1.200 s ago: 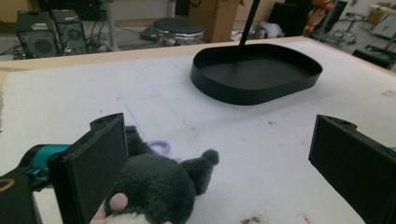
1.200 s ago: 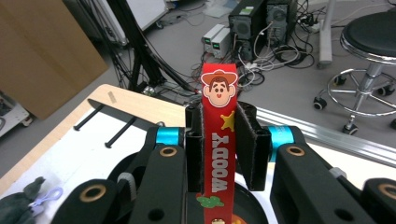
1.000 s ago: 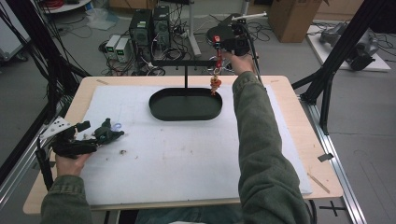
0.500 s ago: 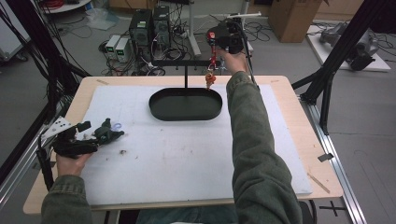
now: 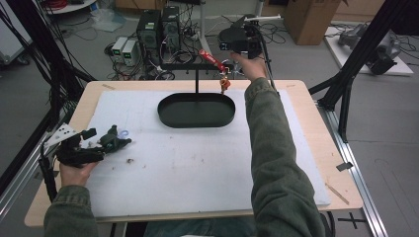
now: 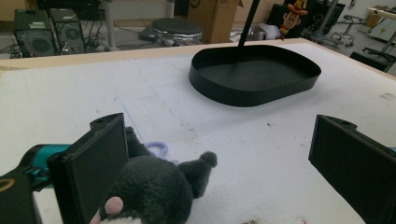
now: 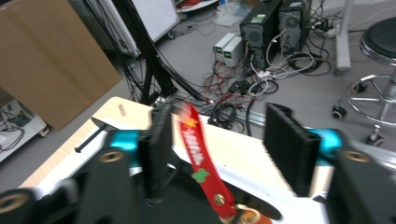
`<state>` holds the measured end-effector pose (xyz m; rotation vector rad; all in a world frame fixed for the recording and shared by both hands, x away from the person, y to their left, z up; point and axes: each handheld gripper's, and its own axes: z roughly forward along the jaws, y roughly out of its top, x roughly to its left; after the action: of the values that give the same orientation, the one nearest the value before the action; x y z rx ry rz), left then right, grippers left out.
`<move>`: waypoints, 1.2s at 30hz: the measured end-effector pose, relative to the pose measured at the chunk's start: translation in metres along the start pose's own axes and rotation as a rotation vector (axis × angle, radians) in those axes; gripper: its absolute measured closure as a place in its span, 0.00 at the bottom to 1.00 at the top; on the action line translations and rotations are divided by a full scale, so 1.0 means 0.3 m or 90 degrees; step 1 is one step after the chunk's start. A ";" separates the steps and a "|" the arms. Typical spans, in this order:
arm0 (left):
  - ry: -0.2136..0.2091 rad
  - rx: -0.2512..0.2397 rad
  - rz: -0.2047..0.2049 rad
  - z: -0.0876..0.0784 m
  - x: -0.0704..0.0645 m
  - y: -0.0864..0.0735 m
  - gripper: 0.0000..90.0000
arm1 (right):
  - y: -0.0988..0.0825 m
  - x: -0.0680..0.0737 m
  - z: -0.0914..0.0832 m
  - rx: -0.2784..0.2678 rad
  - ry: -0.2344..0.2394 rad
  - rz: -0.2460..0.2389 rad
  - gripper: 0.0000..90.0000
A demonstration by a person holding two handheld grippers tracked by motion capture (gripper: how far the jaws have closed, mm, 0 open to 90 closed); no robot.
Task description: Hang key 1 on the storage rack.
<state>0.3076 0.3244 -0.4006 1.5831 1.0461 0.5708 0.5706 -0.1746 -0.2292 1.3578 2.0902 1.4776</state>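
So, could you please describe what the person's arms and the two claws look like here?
Both arms wear olive-green sleeves. The left claw has a black body, a grey three-cornered plate with dots and a black cable. Seen close up, it has flat black rectangular pads on teal mounts. The right claw has ribbed black pads, teal mounts and brass-coloured screws.

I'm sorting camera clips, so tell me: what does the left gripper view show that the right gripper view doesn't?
Left gripper view: a grey plush toy lying beside one finger of the open left gripper, with a purple ring behind it on the white mat. Right gripper view: a red strap hanging between the fingers of the right gripper, which have just been opening. Both views: the table's wooden edge and computer towers on the floor.
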 end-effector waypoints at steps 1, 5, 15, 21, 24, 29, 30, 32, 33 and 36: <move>0.000 -0.001 0.001 0.000 0.000 0.000 0.05 | 0.000 0.000 0.000 0.000 0.000 0.000 0.38; 0.000 -0.001 0.001 0.000 0.001 0.000 0.05 | -0.012 -0.001 -0.003 0.037 -0.018 -0.027 0.12; 0.001 -0.001 0.002 -0.002 0.003 0.001 0.05 | -0.038 0.009 -0.029 0.027 -0.007 -0.047 0.01; 0.003 0.000 0.003 -0.002 0.001 0.001 0.05 | -0.060 0.032 -0.054 0.034 -0.001 -0.081 0.01; 0.004 0.001 0.004 -0.003 0.001 0.001 0.05 | -0.062 0.053 -0.072 0.030 0.001 -0.104 0.01; 0.005 0.001 0.003 -0.004 0.001 0.001 0.05 | -0.077 0.079 -0.107 0.013 0.002 -0.122 0.01; 0.005 0.000 0.004 -0.004 0.001 0.001 0.05 | -0.085 0.078 -0.112 0.014 0.004 -0.118 0.01; 0.005 0.000 0.003 -0.004 0.000 0.001 0.05 | -0.108 0.068 -0.124 0.017 -0.004 -0.118 0.01; 0.006 0.000 0.004 -0.004 0.000 0.001 0.05 | -0.116 0.065 -0.129 0.020 -0.007 -0.115 0.01; 0.007 0.002 0.004 -0.004 0.000 0.001 0.05 | -0.152 0.041 -0.148 0.014 -0.016 -0.112 0.01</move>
<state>0.3068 0.3249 -0.4001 1.5876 1.0518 0.5833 0.5105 -0.1945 -0.2433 1.1607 2.1539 1.3636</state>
